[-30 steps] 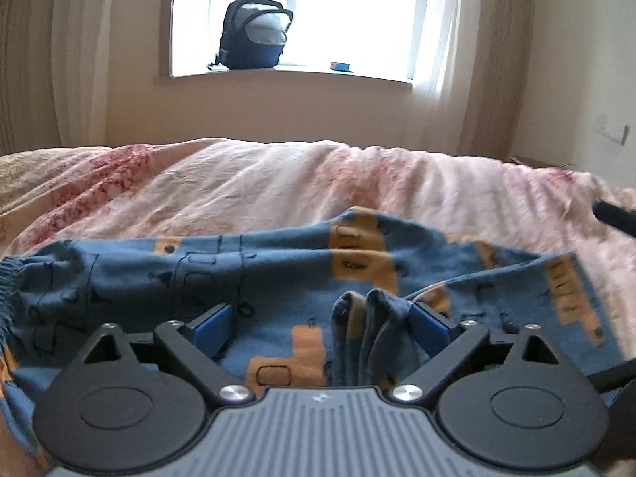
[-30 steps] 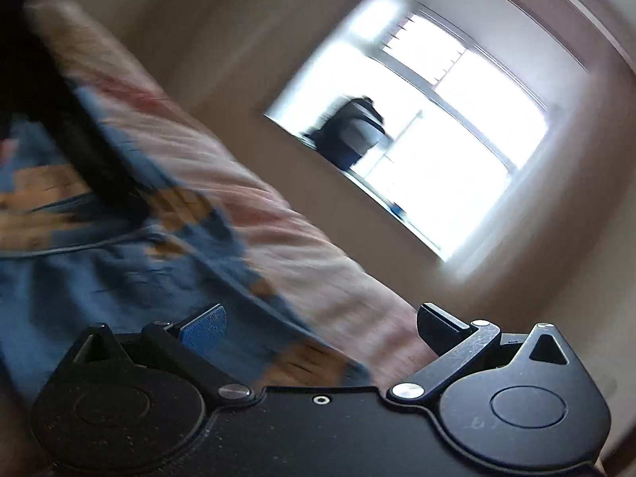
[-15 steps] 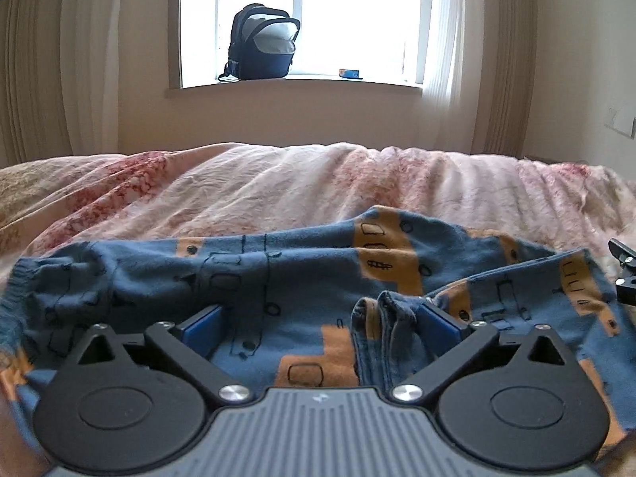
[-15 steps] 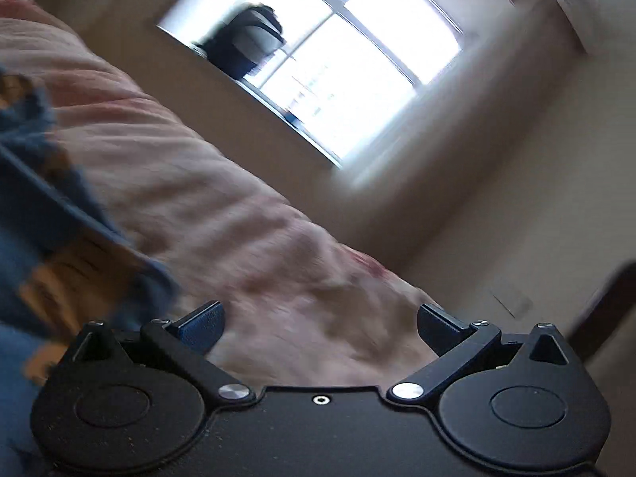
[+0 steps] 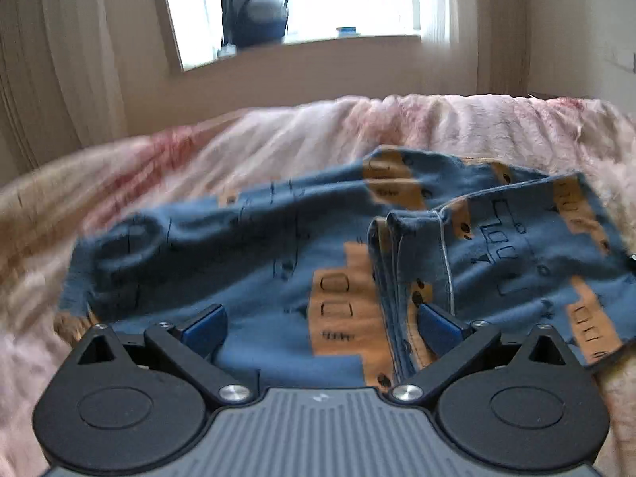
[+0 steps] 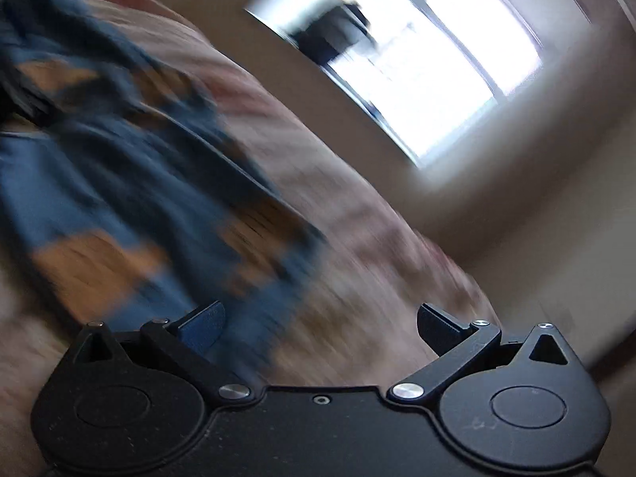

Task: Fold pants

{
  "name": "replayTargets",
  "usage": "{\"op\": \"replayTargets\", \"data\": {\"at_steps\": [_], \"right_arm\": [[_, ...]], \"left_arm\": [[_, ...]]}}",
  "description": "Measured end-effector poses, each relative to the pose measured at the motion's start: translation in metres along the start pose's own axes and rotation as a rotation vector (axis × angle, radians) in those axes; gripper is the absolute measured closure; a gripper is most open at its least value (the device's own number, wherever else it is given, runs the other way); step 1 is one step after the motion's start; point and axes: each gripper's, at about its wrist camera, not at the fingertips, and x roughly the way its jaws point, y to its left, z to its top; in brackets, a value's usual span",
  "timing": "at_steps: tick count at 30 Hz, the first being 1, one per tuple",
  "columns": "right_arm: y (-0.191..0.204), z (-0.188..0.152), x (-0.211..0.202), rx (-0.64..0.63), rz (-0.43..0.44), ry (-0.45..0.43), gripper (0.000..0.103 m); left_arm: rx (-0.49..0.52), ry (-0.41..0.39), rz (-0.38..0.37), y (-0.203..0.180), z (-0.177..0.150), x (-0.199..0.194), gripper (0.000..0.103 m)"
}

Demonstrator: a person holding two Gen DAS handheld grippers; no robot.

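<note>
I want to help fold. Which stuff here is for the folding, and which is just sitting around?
For the folding: pants, left gripper, right gripper, bed cover they lie on.

Just sitting around: backpack and small blue thing on the windowsill, curtains.

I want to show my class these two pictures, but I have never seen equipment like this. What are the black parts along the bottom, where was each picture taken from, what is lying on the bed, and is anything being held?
Each picture comes from a wide-angle camera fixed on a tool that a person holds, one in each hand. The black parts are that tool: the left hand-held gripper and the right hand-held gripper, each with two blue-padded fingers looking forward. Both stand open and hold nothing. On the pink and cream crumpled bedspread lie blue cotton pants with orange patches, partly folded, one layer doubled over on the right. The right view is tilted and blurred. Behind, a dark blue backpack sits on the windowsill.
</note>
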Motion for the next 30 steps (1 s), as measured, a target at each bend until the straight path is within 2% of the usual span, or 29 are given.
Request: {"op": "replayTargets", "data": {"at_steps": [2,3,5,8,10,13,15,17,20,22,24,26,27,30], "right_arm": [[-0.012,-0.005,0.0,0.045,-0.049,0.03,0.001],[-0.014,-0.004,-0.002,0.068,-0.041,0.005,0.001],[-0.01,0.001,-0.016,0.105,0.019,-0.094,0.001],[0.008,0.023,-0.02,0.115,0.127,-0.252,0.001],[0.027,0.043,-0.016,0.113,0.194,-0.328,0.001],[0.061,0.069,-0.008,0.038,0.208,-0.402,0.001],[0.085,0.08,0.004,-0.036,0.164,-0.4,0.001],[0.101,0.083,0.025,-0.077,0.155,-0.361,0.001],[0.09,0.089,0.028,-0.049,0.161,-0.37,0.001],[0.082,0.097,0.025,-0.038,0.096,-0.411,0.001],[0.076,0.108,0.029,-0.031,0.1,-0.392,0.001],[0.073,0.117,0.037,-0.063,0.173,-0.347,0.001],[0.071,0.123,0.039,-0.065,0.235,-0.363,0.001],[0.056,0.158,0.043,-0.025,0.523,-0.407,0.001]], "left_arm": [[-0.077,0.046,0.045,0.011,0.003,-0.011,0.0],[-0.106,0.067,0.093,0.017,0.003,-0.019,0.0],[-0.132,0.073,0.137,0.032,0.002,-0.036,0.0],[-0.203,0.015,0.195,0.064,-0.008,-0.063,0.0],[-0.268,0.004,0.23,0.086,-0.012,-0.071,0.0],[-0.414,0.023,0.278,0.123,-0.012,-0.066,0.0],[-0.529,0.047,0.284,0.146,-0.015,-0.057,0.0],[-0.645,0.081,0.274,0.168,-0.024,-0.047,0.0],[-0.831,0.105,0.237,0.19,-0.049,-0.034,0.0],[-0.937,0.079,0.205,0.198,-0.066,-0.039,0.001],[-0.98,0.031,0.173,0.199,-0.074,-0.048,0.0],[-0.97,0.015,0.134,0.198,-0.079,-0.054,0.0],[-0.956,0.017,0.123,0.197,-0.081,-0.054,0.0],[-0.895,0.028,0.098,0.19,-0.079,-0.05,0.0]]}}
